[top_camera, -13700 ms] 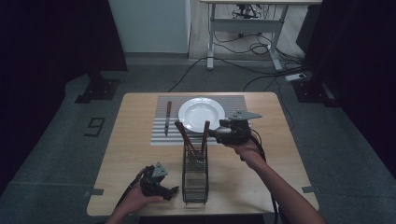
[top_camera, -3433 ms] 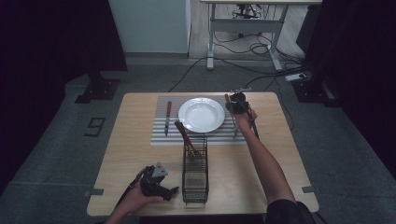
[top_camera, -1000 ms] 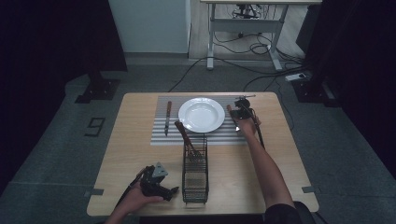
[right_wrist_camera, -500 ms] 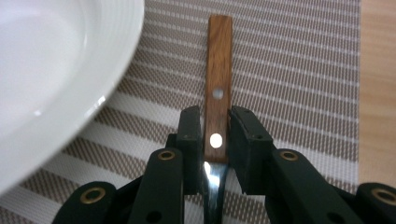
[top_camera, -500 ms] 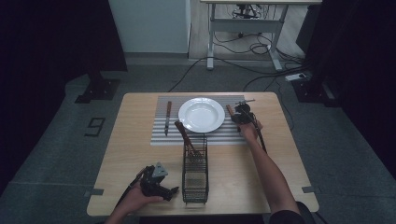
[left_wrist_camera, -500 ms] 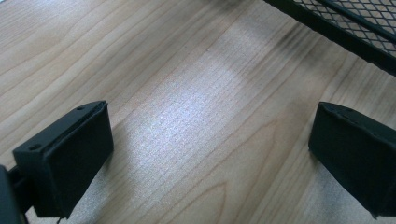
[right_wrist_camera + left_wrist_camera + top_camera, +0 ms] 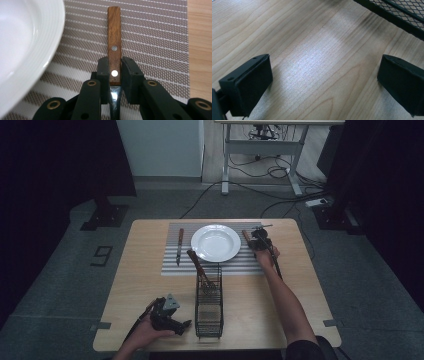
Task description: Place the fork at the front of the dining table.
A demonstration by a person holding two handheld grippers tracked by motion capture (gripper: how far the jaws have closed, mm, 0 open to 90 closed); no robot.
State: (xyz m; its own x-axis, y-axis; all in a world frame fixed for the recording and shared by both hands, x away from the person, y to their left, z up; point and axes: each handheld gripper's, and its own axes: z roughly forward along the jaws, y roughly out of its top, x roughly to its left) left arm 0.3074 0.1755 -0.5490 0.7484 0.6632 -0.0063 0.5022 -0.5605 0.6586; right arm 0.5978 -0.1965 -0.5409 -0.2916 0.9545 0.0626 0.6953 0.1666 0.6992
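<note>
At desk's near-left corner, left hand-held gripper [image 7: 167, 315] rests low on the desk [image 7: 140, 270], jaws spread wide with bare wood between them, nothing held; mesh corner of the basket [image 7: 402, 12] cuts across the top right of its own view. Just right of it in the high view stands the black wire basket [image 7: 209, 307], one wood-handled utensil [image 7: 199, 267] leaning out its far end toward the mat (type hard to tell, maybe a fork). Farther back, a striped mat [image 7: 170, 267] with a knife [image 7: 179, 246] on its left part, white plate [image 7: 216, 242] in the middle. Right of the plate, right hand-held gripper [image 7: 115, 68] is pinching a wood-handled piece of cutlery [image 7: 114, 45] by the rivet end of the handle, handle lying low over the mat just beside the plate rim [image 7: 53, 37], pointing away from the person. Whether it's touching the mat, cannot tell.

Risks, as judgement: grip sits near the handle-metal joint, so the long handle could pivot or swing if jaws loosen unevenly. Piece is close to the plate, so a sideways drift could clip the rim and shift the plate. If released above the mat it may bounce and land crooked against the knife on the other side.

Hidden: metal end of the held piece is under the gripper linkage, so fork, knife or spoon unknown. High view is too small to show jaw state on the right gripper [image 7: 260, 240]. Basket contents below the rim are unclear.
</note>
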